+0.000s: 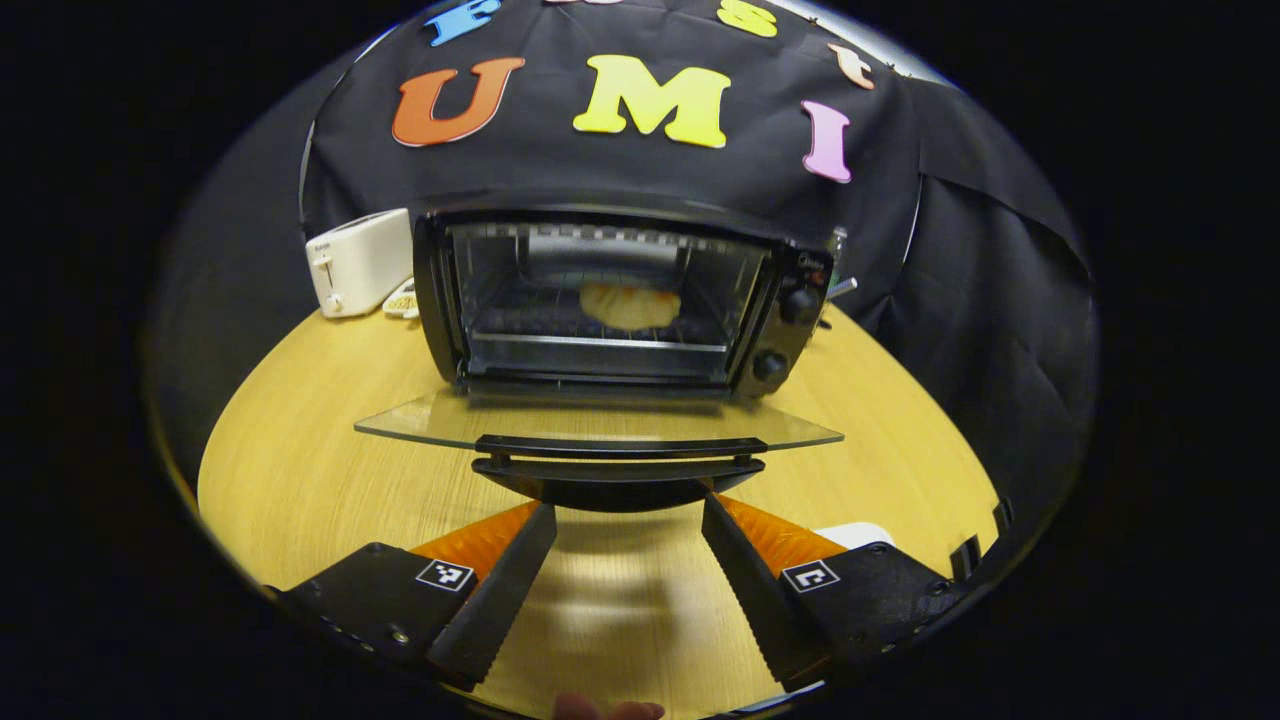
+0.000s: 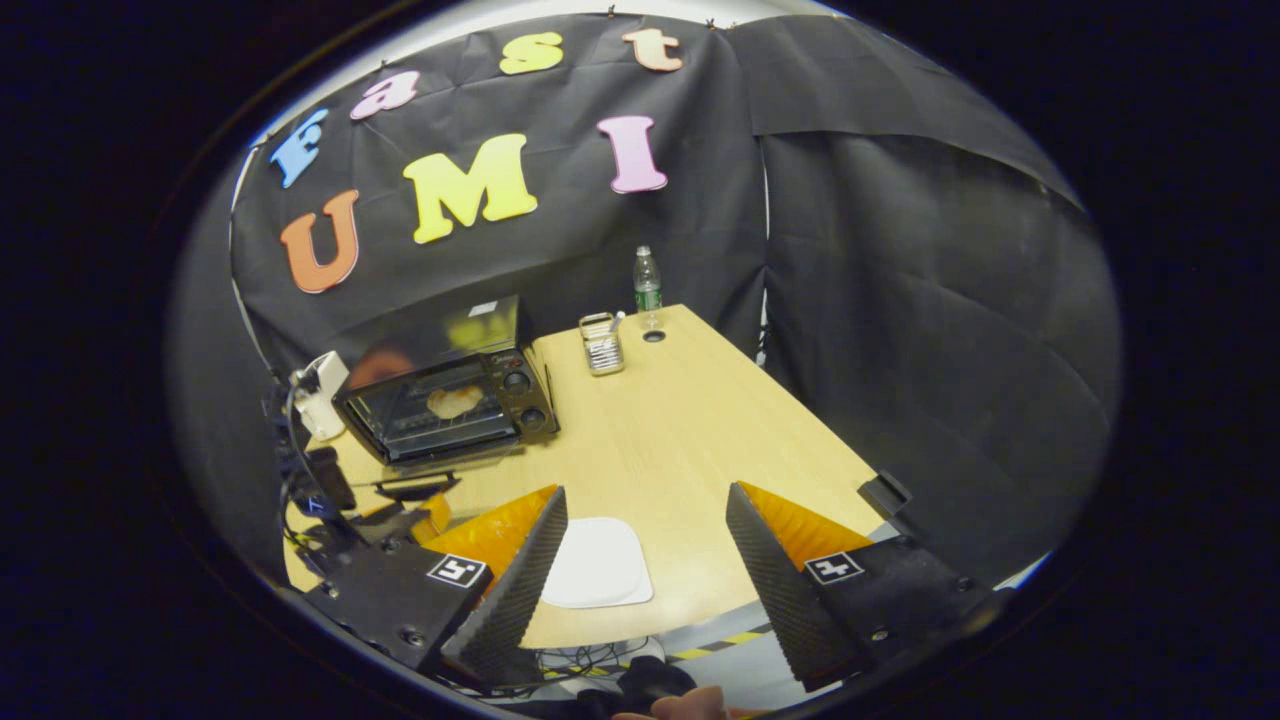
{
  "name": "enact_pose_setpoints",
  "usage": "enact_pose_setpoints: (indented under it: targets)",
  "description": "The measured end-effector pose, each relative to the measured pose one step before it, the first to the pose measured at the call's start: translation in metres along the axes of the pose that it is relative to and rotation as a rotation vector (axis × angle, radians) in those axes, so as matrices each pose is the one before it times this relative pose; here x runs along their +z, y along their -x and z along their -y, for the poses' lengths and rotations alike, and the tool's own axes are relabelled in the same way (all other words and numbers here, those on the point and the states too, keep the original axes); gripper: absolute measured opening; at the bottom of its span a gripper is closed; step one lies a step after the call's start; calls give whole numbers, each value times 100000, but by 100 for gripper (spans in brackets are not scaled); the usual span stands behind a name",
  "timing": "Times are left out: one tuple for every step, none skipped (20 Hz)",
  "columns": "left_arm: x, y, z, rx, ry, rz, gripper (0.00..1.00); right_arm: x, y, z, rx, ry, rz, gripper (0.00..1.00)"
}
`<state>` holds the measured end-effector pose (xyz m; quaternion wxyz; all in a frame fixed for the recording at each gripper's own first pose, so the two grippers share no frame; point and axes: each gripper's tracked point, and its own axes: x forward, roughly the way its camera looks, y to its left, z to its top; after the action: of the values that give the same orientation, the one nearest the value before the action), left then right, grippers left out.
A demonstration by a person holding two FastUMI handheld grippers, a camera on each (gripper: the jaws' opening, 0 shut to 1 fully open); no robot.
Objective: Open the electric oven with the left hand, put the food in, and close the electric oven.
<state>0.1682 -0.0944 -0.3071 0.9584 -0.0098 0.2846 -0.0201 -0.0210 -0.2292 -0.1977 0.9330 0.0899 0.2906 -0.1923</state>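
The electric oven (image 1: 610,300) is standing at the frame's centre in the left gripper view, its glass door (image 1: 600,425) lying flat open, food (image 1: 630,305) sitting on its rack. No oven lettering is legible. The left tool (image 1: 628,545) is spreading wide just below the door handle (image 1: 618,472). The right tool (image 2: 646,550) is gaping wide over a white plate (image 2: 598,565) on the tabletop (image 2: 680,430).

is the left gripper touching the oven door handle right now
Apart. In the left gripper view the left gripper is open, and bare table shows between its fingertips and the door handle.
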Motion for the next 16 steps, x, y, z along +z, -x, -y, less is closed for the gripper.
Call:
enact_pose_setpoints:
  targets:
    - [1887,-135,130,414,-144,2687,97,-63,16,157,100,-1163,-170,97]
    - [1598,-361,-16,360,-228,2270,97,58,74,102,226,-1054,67,97]
    - [1320,-457,29,454,-419,1707,96,126,-74,267,51,-519,376,97]
    - [1226,-434,2,186,-466,1670,95,127,-51,481,-405,-34,303,97]
    - [1275,-446,-19,469,-758,1928,94,39,-163,800,-1122,-296,1,97]
    - [1055,-500,-57,432,-855,1583,94,123,-75,658,-681,-555,-326,97]
    - [549,-965,-752,509,-312,985,94,273,-94,672,-892,-518,191,97]
    - [855,-172,-86,366,113,934,94,624,24,547,-636,632,1279,97]
    - [1064,118,170,226,81,1921,94,837,51,377,-188,1917,1976,97]
    - [1250,262,88,269,-110,2602,95,1020,-170,135,544,2594,2411,97]
    - [1290,453,102,-6,-50,2495,94,1187,-121,-141,888,2847,3073,97]
    - [1451,607,202,-294,369,2644,94,1471,-307,-293,1727,2709,3706,97]
    - [1411,699,81,165,97,2963,94,1477,-285,-523,2171,2403,4176,96]
    - [1810,927,-99,139,-390,3990,94,1464,-499,-639,2725,1878,4210,100]
    - [1980,1084,-88,611,-676,3914,94,1402,-482,-914,3142,1215,4356,99]
    - [1732,1119,-89,631,-669,3655,94,1228,-486,-959,3347,733,3355,97]
